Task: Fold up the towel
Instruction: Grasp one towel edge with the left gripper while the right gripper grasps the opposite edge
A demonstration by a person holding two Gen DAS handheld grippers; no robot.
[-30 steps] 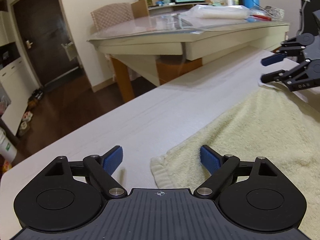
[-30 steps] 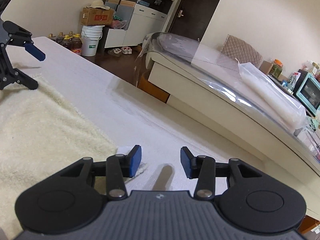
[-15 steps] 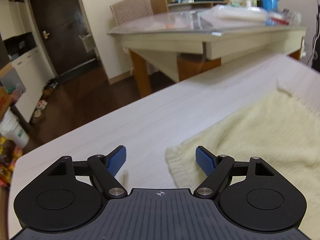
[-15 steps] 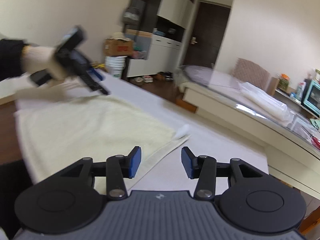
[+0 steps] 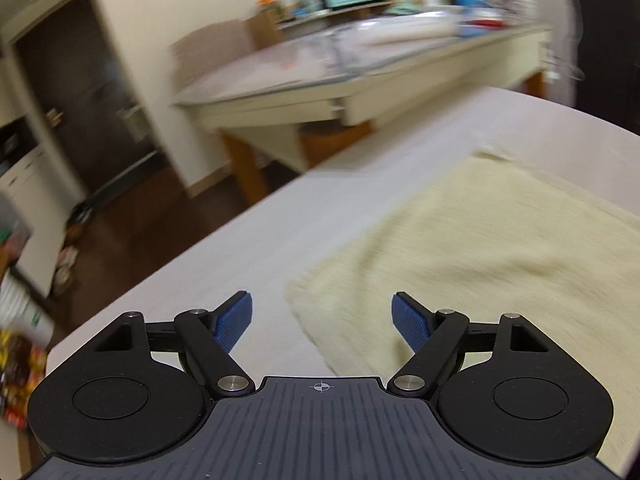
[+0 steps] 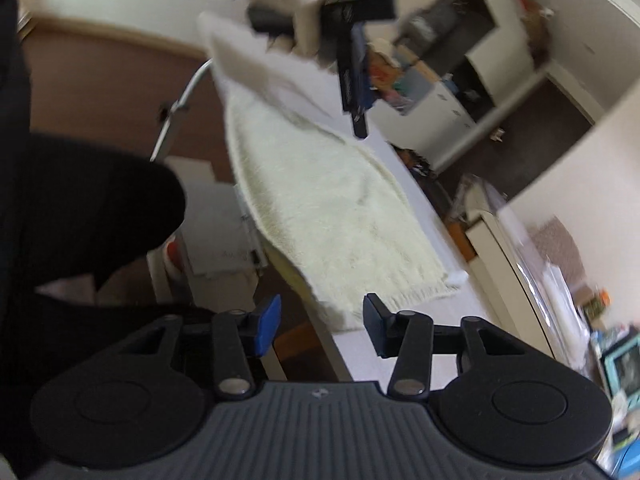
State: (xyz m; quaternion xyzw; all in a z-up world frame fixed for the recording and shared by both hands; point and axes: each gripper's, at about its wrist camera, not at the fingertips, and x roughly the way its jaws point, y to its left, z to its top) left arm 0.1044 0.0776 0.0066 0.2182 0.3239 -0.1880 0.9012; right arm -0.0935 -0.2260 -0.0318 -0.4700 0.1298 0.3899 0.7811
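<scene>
Pale-yellow terry towel (image 5: 480,240), spread flat on white tabletop (image 5: 304,216), 1 layer as far as visible, not yet folded. Soft, floppy, light by the look; likely to sag and drag w/ friction on the surface, no slip risk in rubber pads, nothing fragile.

Left to right: left gripper (image 5: 322,320) above towel's near-left corner, jaws wide apart and just been closing a little, corner lying under the gap but pads (image 5: 236,322) not on cloth. In right wrist view, right gripper (image 6: 320,326) off the table edge, tilted, jaws about half apart, just been closing a bit, nothing between; fringed hem (image 6: 404,298) just beyond the tips.

Best hold, prob.: 2 corners of 1 short edge, pinch thru hem where cloth is thickest, lift both together so the middle doesn't bunch. Frames blurred; finer detail unclear.
</scene>
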